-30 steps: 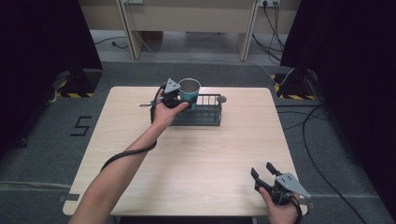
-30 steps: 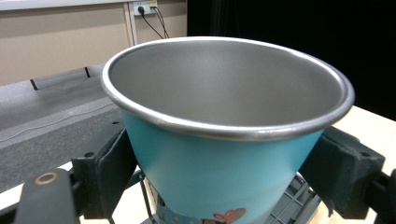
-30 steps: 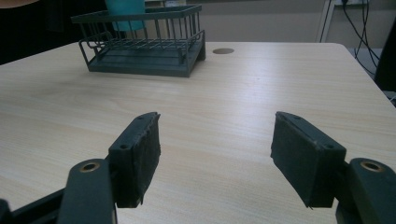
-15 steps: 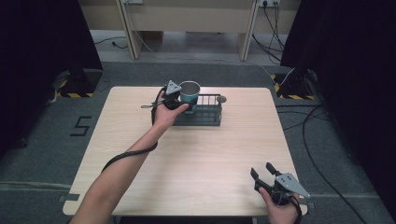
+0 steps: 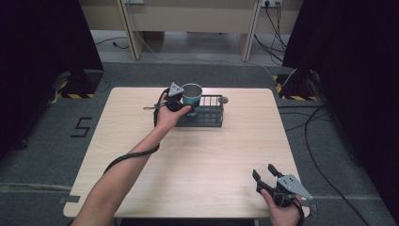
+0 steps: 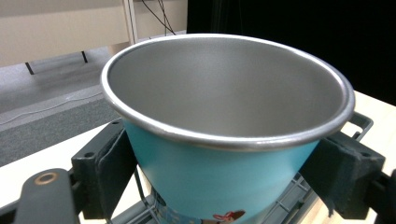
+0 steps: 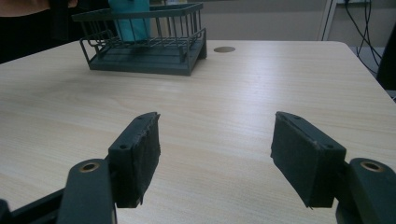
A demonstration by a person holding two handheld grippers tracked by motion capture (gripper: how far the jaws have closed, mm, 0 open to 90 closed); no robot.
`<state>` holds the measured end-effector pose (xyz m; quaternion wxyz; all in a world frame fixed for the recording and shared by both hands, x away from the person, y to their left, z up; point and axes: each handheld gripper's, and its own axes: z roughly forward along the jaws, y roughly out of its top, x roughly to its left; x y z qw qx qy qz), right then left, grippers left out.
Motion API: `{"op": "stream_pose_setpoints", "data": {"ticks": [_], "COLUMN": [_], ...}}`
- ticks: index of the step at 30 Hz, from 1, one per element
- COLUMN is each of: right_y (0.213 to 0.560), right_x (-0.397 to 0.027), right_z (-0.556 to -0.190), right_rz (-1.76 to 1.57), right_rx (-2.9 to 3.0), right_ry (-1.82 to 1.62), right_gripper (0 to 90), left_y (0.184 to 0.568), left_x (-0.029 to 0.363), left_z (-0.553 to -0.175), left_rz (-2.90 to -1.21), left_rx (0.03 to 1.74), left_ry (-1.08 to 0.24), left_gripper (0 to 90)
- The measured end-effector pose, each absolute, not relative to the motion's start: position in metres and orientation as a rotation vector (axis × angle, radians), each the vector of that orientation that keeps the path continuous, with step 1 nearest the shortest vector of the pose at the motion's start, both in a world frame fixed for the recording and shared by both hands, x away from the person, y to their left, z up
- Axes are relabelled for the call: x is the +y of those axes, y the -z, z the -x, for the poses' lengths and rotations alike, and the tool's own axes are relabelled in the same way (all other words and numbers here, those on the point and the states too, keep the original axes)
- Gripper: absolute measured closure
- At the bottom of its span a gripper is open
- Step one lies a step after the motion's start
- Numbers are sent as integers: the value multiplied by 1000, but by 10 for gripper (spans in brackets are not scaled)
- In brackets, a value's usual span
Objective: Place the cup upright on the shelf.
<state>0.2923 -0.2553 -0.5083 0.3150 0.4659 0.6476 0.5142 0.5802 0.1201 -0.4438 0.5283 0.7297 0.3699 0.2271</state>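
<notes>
Cup (image 6: 224, 121): teal outside, bare brushed metal inside, rolled steel rim. It stands upright at the left end of the dark wire rack (image 5: 207, 113), at the far middle of the table (image 5: 197, 169). Whether its base rests on the rack floor or hangs just clear, you can't tell from these angles.

Handling, as a judgement: thin-walled metal, empty, so light. Stiff enough that your pads won't dent it, and not fragile. The coated wall looks smooth and tapers toward the base, so it may slide downward in a loose pinch. Take it high on the wall, just under the rim, pads on opposite sides. That's roughly where you have it.

Left gripper (image 5: 181, 104): jaws clamped on the cup, one pad pressed against each side of the teal wall, in the left gripper view. Grip looks square, cup level.

Rack: wire sides and a slatted floor, low walls. Watch the cup's base against the top rail if you lift out. A small round dark disc (image 7: 224, 49) lies on the table just right of the rack.

Right gripper (image 5: 268, 178): near right corner of the table, well apart from the rack, jaws spread wide, nothing between them but bare wood.
</notes>
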Motion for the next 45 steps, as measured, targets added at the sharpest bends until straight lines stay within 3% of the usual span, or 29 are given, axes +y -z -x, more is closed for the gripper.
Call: {"op": "stream_pose_setpoints", "data": {"ticks": [45], "right_y": [510], "right_x": [-254], "right_z": [-294], "right_rz": [-1243], "right_rx": [1731], "right_ry": [-1351], "right_gripper": [326], "left_y": [446], "left_x": [135], "left_z": [-562], "left_rz": [-1745], "left_rx": [854], "left_ry": [-536], "left_gripper": [142]}}
